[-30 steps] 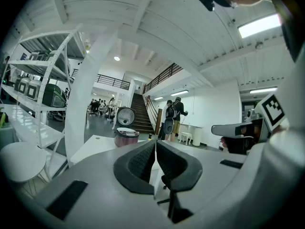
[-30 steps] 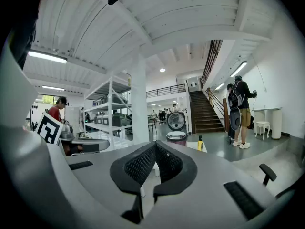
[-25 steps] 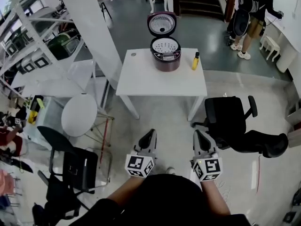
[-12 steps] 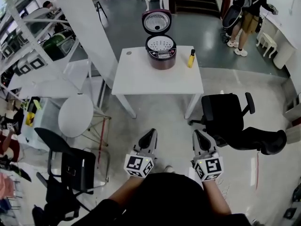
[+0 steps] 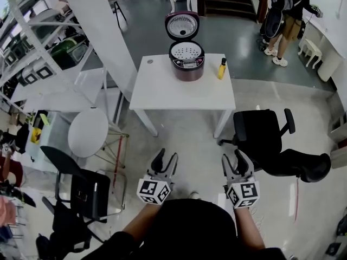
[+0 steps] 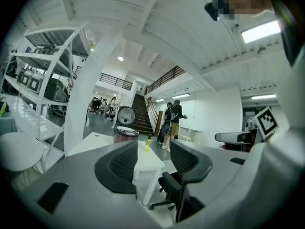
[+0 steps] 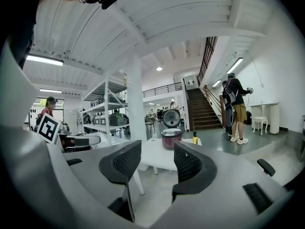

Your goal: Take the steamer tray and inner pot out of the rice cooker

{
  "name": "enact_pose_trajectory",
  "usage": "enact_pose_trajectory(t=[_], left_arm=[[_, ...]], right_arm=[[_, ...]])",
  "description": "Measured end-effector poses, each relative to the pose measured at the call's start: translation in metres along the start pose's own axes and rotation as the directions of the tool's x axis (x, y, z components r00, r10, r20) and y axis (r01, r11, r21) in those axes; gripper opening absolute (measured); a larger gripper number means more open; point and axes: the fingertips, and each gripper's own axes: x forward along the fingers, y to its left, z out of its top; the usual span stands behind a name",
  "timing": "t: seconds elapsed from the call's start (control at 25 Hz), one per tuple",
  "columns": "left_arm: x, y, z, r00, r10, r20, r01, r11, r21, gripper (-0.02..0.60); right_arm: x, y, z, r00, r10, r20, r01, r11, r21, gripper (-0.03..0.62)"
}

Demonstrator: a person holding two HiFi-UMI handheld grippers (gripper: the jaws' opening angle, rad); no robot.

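A dark red rice cooker [image 5: 187,65] stands at the far side of a white table [image 5: 184,93], its lid [image 5: 182,25] raised. A perforated steamer tray [image 5: 187,52] lies in its top; the inner pot is hidden beneath it. My left gripper [image 5: 164,162] and right gripper [image 5: 238,160] hover over the floor well short of the table. Both sets of jaws have just been opening and hold nothing. The cooker [image 6: 126,132] shows far off beyond the left gripper [image 6: 151,159], and the cooker [image 7: 171,138] likewise beyond the right gripper [image 7: 155,163].
A yellow bottle [image 5: 222,69] stands right of the cooker. A black office chair [image 5: 263,134] sits right of the table. At the left are a round white stool [image 5: 89,132], a black chair [image 5: 81,184] and shelving [image 5: 32,53]. A person [image 5: 290,10] stands by the stairs.
Both grippers, shut in the earlier frames, now stand open. The right one has shifted slightly towards me. The table and cooker keep their place.
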Motion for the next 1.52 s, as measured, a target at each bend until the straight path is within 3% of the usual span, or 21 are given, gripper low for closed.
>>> enact_pose_trajectory(t=[0.08,0.2,0.56,0.8,1.52], left_arm=[[-0.002,0.005,-0.003,1.000,0.010,-0.001,-0.010,1.000,-0.011,0.226],[-0.001,0.010,-0.003,1.000,0.023,-0.010,-0.023,1.000,0.011,0.253],[0.017,0.030,-0.015,0.997,0.023,-0.074,-0.021,1.000,0.020,0.259],[0.074,0.065,-0.021,0.998,-0.015,-0.068,0.013,0.999,-0.039,0.258],[0.274,0.215,0.056,0.984,-0.155,-0.086,0.151,0.987,-0.048,0.259]], right_arm=[[-0.003,-0.004,0.003,1.000,-0.013,0.022,0.012,1.000,0.010,0.222],[-0.004,-0.013,0.007,0.998,-0.031,0.050,0.030,0.999,0.015,0.230],[0.026,-0.010,-0.025,0.999,-0.017,-0.032,0.018,0.999,0.049,0.229],[0.071,-0.011,-0.035,0.995,-0.056,-0.088,0.060,0.997,0.049,0.229],[0.345,-0.035,0.011,0.983,-0.092,-0.161,0.100,0.994,0.042,0.229]])
